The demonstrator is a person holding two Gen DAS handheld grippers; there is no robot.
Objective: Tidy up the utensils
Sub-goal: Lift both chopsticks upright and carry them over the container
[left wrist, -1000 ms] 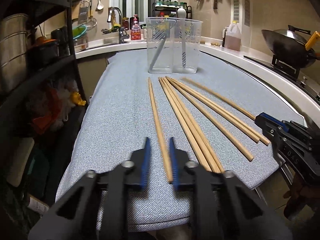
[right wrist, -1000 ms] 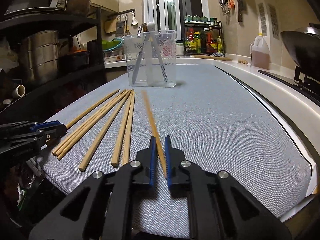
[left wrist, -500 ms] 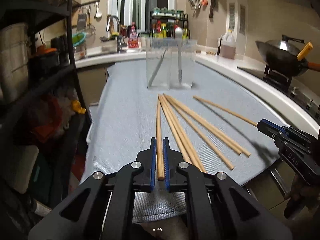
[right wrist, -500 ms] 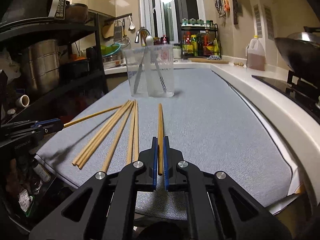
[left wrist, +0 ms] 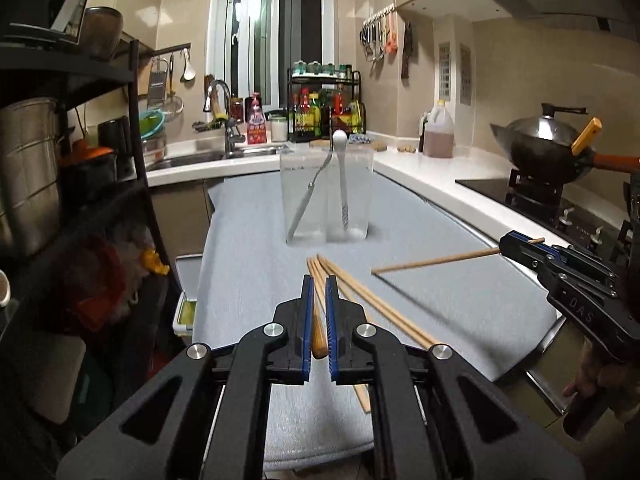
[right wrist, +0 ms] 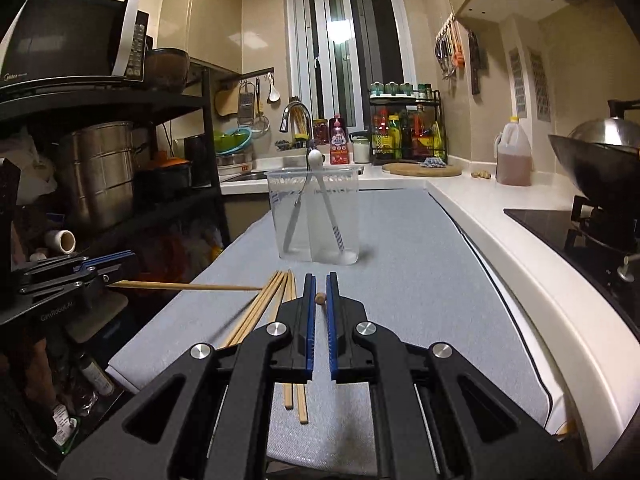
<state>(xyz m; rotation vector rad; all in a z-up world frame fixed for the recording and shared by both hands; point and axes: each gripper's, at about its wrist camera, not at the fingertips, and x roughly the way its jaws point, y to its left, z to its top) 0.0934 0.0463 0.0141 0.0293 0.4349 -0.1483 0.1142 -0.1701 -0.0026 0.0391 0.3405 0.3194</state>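
My left gripper (left wrist: 317, 300) is shut on a wooden chopstick (left wrist: 319, 332), held above the grey mat. My right gripper (right wrist: 319, 300) is shut on another chopstick (right wrist: 320, 298) that points straight ahead. In the left wrist view that chopstick (left wrist: 436, 261) sticks out leftward from the right gripper (left wrist: 520, 246). In the right wrist view the left gripper (right wrist: 100, 270) holds its chopstick (right wrist: 180, 287) level. Several more chopsticks (left wrist: 380, 304) lie in a bundle on the mat. A clear two-part utensil holder (left wrist: 326, 196) stands further back with a metal utensil and a white spoon inside.
The grey mat (left wrist: 248, 248) covers a narrow counter. A black shelf rack (left wrist: 72, 184) with pots stands at the left. A wok (left wrist: 540, 144) sits on the stove at the right. A sink (left wrist: 192, 158), bottles and a spice rack line the back counter.
Both grippers closed on a chopstick each and lifted them off the mat. The two grippers have risen and the held chopsticks now hang in the air.
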